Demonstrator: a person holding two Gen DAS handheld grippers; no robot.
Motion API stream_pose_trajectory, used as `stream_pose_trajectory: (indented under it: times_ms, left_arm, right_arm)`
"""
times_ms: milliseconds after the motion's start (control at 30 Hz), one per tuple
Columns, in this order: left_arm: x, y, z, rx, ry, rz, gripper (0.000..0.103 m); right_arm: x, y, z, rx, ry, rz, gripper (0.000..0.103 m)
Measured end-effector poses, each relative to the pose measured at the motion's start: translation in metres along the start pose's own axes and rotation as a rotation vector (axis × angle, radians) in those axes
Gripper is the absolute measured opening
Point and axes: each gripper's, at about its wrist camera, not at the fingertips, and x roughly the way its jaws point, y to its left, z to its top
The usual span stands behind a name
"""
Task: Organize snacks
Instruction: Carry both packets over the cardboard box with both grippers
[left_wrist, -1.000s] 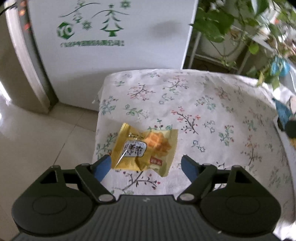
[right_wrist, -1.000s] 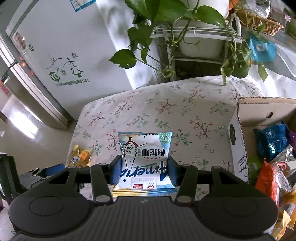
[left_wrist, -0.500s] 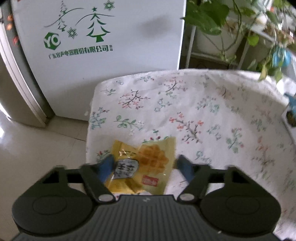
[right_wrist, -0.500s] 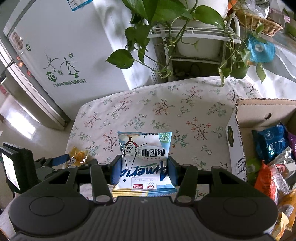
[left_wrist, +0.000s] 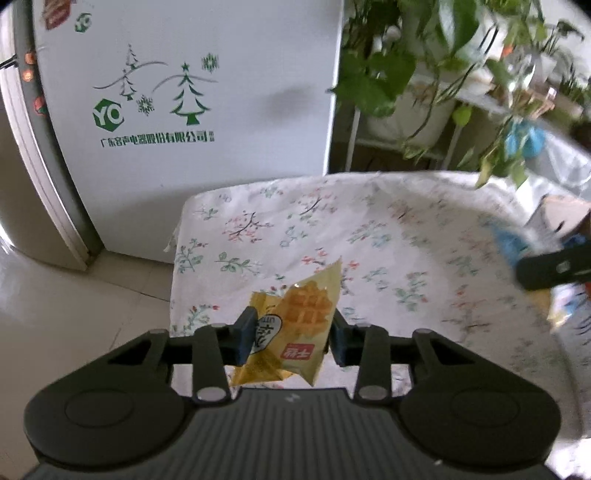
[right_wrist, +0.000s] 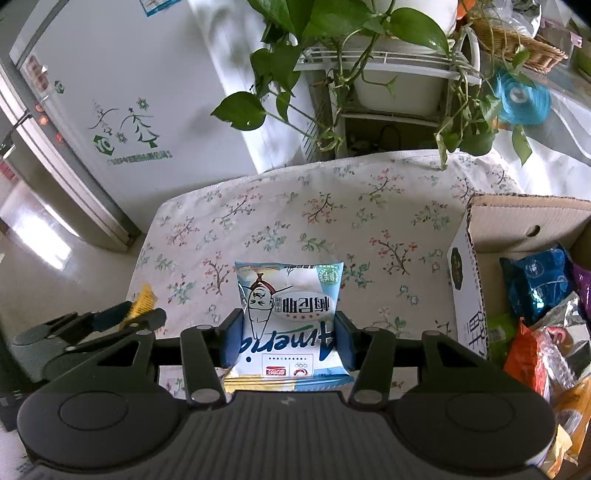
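My left gripper (left_wrist: 291, 334) is shut on a yellow waffle snack packet (left_wrist: 295, 325) and holds it tilted above the near left part of the floral tablecloth (left_wrist: 388, 236). My right gripper (right_wrist: 286, 338) is shut on a light blue snack bag (right_wrist: 290, 317) with a cartoon face, held above the cloth. The left gripper with the yellow packet shows at the left edge of the right wrist view (right_wrist: 122, 317). The right gripper shows blurred at the right edge of the left wrist view (left_wrist: 550, 266).
A cardboard box (right_wrist: 469, 266) with several snack bags stands at the table's right. A white fridge (left_wrist: 184, 110) stands behind the table on the left. Potted vines on a white rack (right_wrist: 388, 66) hang over the far edge. Tiled floor lies left.
My left gripper has shut on the yellow waffle packet and lifted it off the cloth. The right gripper still holds the blue bag, nearly unmoved.
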Motion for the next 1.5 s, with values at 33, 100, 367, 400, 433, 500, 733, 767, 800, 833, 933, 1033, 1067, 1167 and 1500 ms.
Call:
stream_pose_trajectory:
  times_ms: [33,100,367,400,433,500,733,767,800,833,933,1033,1067,1167,1500]
  left_arm:
    - [-0.007,-0.001,-0.003,-0.01,-0.008,-0.006,0.039]
    - [-0.018,-0.005,-0.01,-0.02,-0.019,-0.013,0.038]
    - [-0.065,-0.017,-0.037,-0.024,-0.042,-0.029,0.038]
    - [-0.07,-0.017,-0.039,-0.029,-0.045,-0.029,0.038]
    - [-0.077,-0.018,-0.042,-0.033,-0.051,-0.029,0.038]
    - [-0.089,-0.021,-0.048,-0.035,-0.061,-0.028,0.038]
    - [-0.128,-0.039,-0.066,-0.025,-0.077,-0.036,0.038]
    - [-0.133,-0.043,-0.068,-0.026,-0.079,-0.04,0.038]
    - [-0.14,-0.047,-0.071,-0.025,-0.081,-0.047,0.038]
    - [-0.144,-0.051,-0.073,-0.02,-0.085,-0.053,0.038]
    - [-0.159,-0.065,-0.08,-0.001,-0.091,-0.072,0.038]
    - [-0.17,-0.08,-0.085,0.0,-0.089,-0.099,0.038]
    - [-0.173,-0.085,-0.087,0.003,-0.088,-0.108,0.038]
    - [-0.18,-0.101,-0.09,0.009,-0.083,-0.141,0.038]
    - [-0.191,-0.167,-0.093,0.059,-0.057,-0.266,0.038]
  right_arm:
    - [-0.001,0.0,-0.002,-0.006,0.002,0.003,0.057]
    - [-0.004,0.0,-0.004,-0.021,0.003,0.008,0.057]
    - [-0.022,-0.01,-0.015,-0.047,-0.016,0.019,0.057]
    - [-0.024,-0.012,-0.016,-0.044,-0.019,0.019,0.057]
    - [-0.028,-0.015,-0.017,-0.04,-0.023,0.019,0.057]
    - [-0.034,-0.021,-0.021,-0.028,-0.03,0.02,0.057]
    - [-0.057,-0.046,-0.034,0.01,-0.057,0.02,0.057]
    - [-0.061,-0.05,-0.036,0.017,-0.062,0.02,0.057]
    - [-0.065,-0.054,-0.039,0.024,-0.067,0.021,0.057]
    - [-0.07,-0.058,-0.041,0.033,-0.075,0.02,0.057]
    - [-0.082,-0.069,-0.047,0.06,-0.099,0.02,0.057]
    - [-0.096,-0.083,-0.055,0.094,-0.125,0.02,0.057]
    - [-0.101,-0.089,-0.058,0.105,-0.134,0.018,0.057]
    - [-0.116,-0.105,-0.064,0.129,-0.165,0.011,0.057]
    - [-0.153,-0.173,-0.084,0.261,-0.253,-0.098,0.057]
